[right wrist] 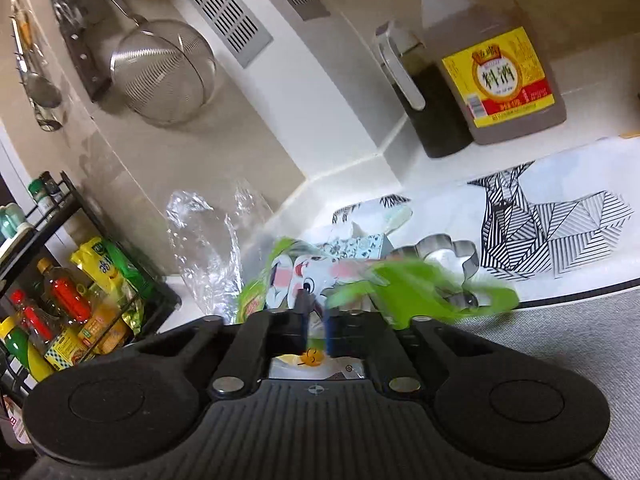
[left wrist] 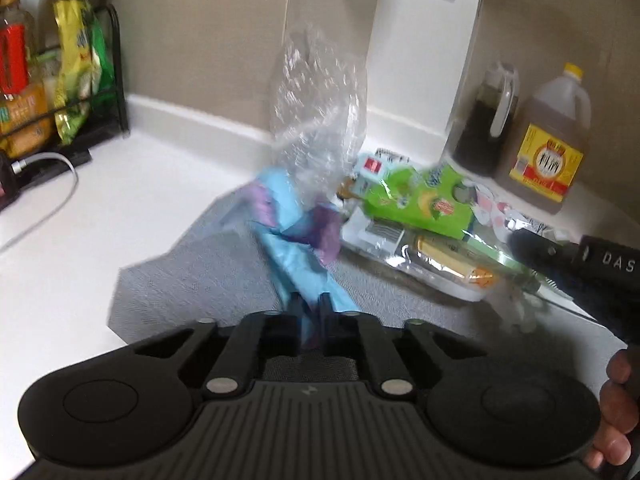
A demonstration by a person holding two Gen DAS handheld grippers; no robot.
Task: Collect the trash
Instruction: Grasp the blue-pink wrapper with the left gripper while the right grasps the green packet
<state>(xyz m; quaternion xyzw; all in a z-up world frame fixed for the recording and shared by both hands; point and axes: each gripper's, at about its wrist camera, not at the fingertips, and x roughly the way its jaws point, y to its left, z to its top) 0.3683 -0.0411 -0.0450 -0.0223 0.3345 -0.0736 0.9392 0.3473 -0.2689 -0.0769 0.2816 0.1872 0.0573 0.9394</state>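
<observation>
Left hand-held gripper [left wrist: 310,308] clamped on blue wrapper [left wrist: 288,236]; right hand-held gripper [right wrist: 316,312] pinching green wrapper [right wrist: 416,292]; clear plastic bag [left wrist: 320,108] and packaging remain on worktop [left wrist: 120,208]; collection seemingly early.

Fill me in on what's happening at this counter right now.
A person is gathering trash on a kitchen counter with handheld tongs in each hand. The left tongs are shut on a blue and purple wrapper beside a crumpled clear plastic bag. The right tongs are shut on a bright green package in the litter pile. Bottles stand behind, untouched.
</observation>
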